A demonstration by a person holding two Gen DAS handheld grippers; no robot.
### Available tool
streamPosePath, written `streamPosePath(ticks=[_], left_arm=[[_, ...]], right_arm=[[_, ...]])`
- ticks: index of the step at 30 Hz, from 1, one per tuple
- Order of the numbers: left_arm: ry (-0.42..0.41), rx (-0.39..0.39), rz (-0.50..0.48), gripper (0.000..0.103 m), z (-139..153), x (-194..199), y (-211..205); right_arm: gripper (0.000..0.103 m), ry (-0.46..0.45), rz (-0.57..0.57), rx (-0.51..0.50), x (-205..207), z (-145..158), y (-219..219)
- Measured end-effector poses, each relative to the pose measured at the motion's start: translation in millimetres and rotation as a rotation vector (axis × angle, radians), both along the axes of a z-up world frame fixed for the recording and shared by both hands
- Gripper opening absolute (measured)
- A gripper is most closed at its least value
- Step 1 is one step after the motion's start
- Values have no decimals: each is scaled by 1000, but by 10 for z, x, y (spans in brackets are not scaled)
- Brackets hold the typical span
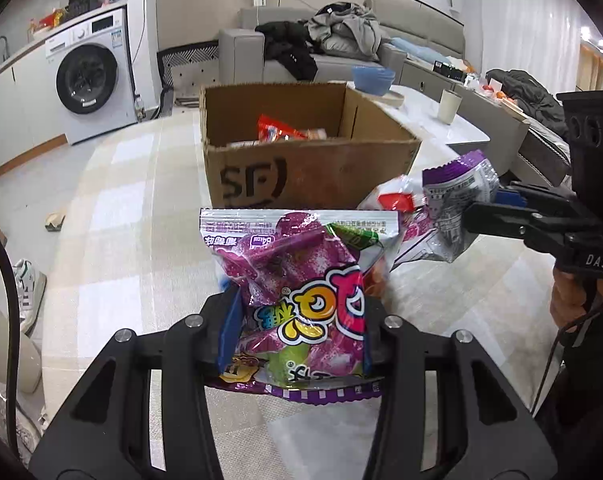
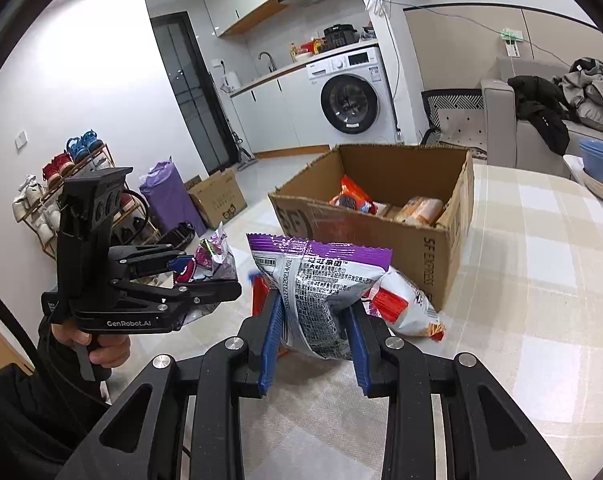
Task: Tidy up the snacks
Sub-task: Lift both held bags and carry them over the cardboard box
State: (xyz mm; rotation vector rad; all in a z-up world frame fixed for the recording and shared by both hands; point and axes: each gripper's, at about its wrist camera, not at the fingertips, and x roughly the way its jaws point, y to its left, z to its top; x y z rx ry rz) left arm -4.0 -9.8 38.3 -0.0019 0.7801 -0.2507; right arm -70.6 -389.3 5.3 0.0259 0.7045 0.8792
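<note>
- You are carrying two packets at once toward the cardboard box (image 1: 301,148), the landmark for everything here; the step in hand looks like the transfer, with both packets lifted off the checked tablecloth (image 1: 113,240).
- Your left gripper (image 1: 297,336) is clenching the purple candy bag (image 1: 301,280), holding it just in front of the box's near wall.
- Your right gripper (image 2: 313,340) is clamping the silver-and-purple packet (image 2: 321,292), near the box's front corner.
- A white-and-red snack bag (image 2: 405,308) is lying on the cloth against the box's near wall, not yet gathered.
- Next, I judge, you are needing to raise each packet above the rim and release inside, beside the orange packets (image 2: 353,198) already there.
- Both grippers are angling downward, side by side.
</note>
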Motion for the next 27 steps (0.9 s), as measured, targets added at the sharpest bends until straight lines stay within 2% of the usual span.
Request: streamPosePath(ticks=[11, 21, 27], left_arm=[[-65, -27, 70, 42, 375, -223, 149], [-113, -22, 84, 42, 587, -114, 92], [-121, -19, 101, 42, 594, 11, 40]], right_arm=[[31, -40, -29, 36, -32, 122, 1], [31, -74, -71, 69, 17, 256, -72], [31, -97, -98, 100, 39, 307, -155]])
